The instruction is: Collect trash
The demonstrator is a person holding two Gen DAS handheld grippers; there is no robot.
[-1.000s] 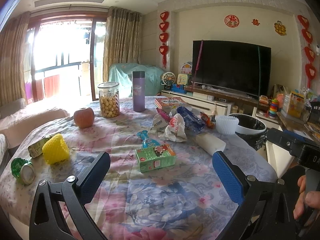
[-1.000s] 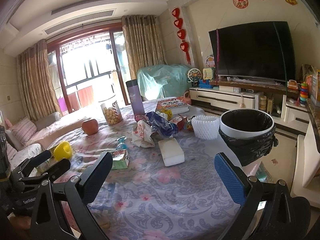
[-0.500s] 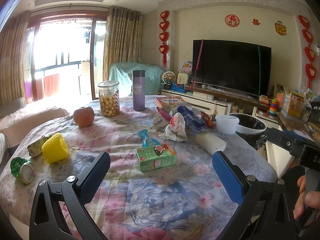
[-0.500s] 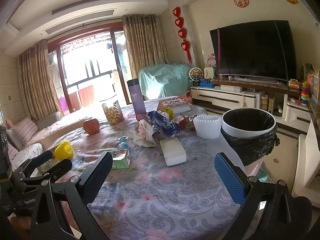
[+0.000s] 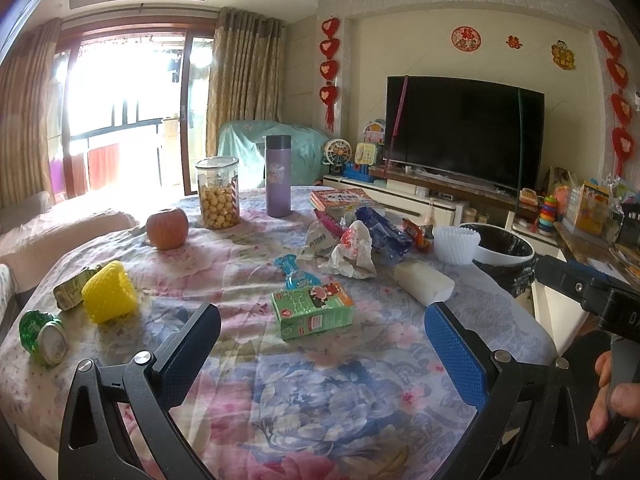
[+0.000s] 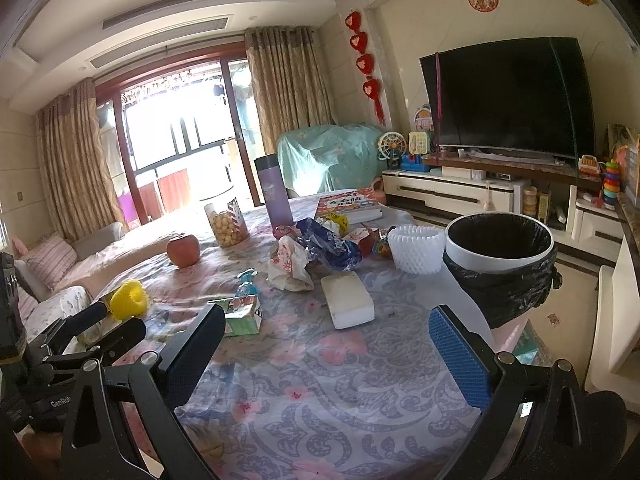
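Left wrist view looks across a floral tablecloth [image 5: 320, 400] with the left gripper [image 5: 320, 344] spread wide and holding nothing; the green drink carton [image 5: 313, 310] lies directly ahead, centred between its two fingers and near their tips. The carton lies flat with its long axis running crosswise to the gripper's line of sight, so closing on it along that axis looks awkward, and a turn of the wrist or a grip across its short side seems the likelier choice. Right wrist view shows the right gripper [image 6: 326, 344] equally wide and empty, with the same carton [image 6: 240, 316] just off its left finger and a white foam block [image 6: 347, 299] ahead. The black-lined trash bin [image 6: 500, 256] stands off the table's right edge, nearer the right hand, well apart from the carton. Crumpled wrappers [image 5: 352, 246] sit farther back.
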